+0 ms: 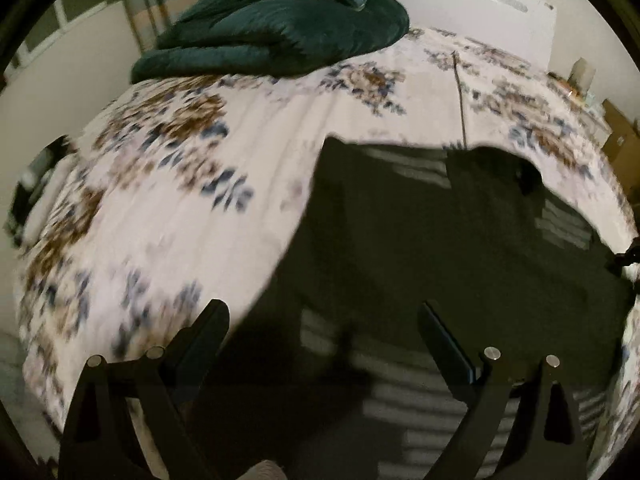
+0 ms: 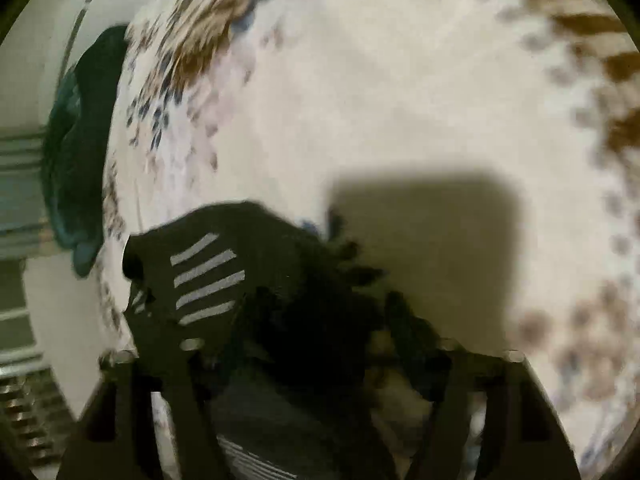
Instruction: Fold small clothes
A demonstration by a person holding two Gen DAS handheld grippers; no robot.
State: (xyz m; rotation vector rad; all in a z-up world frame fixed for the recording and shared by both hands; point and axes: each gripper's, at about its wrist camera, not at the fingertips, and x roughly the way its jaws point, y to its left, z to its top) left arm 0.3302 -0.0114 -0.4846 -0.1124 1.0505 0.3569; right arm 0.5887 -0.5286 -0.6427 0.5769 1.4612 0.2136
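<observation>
A dark garment with white stripes (image 1: 440,240) lies spread on a floral bedsheet (image 1: 180,200). My left gripper (image 1: 324,320) hovers over the garment's near left part. It is open, with its fingers wide apart and nothing pinched between them. In the right wrist view the picture is blurred. There my right gripper (image 2: 320,296) is shut on a bunched fold of the same dark garment (image 2: 208,280), whose striped part hangs to the left of the fingers. The fingertips are buried in the dark cloth. A hard shadow falls on the sheet (image 2: 400,80) just beyond.
A folded dark green blanket (image 1: 280,20) lies at the far end of the bed, and shows at the left edge as a green blanket (image 2: 76,152). A thin dark cord (image 1: 460,100) runs across the sheet. Brown boxes (image 1: 620,140) stand off the bed's right side.
</observation>
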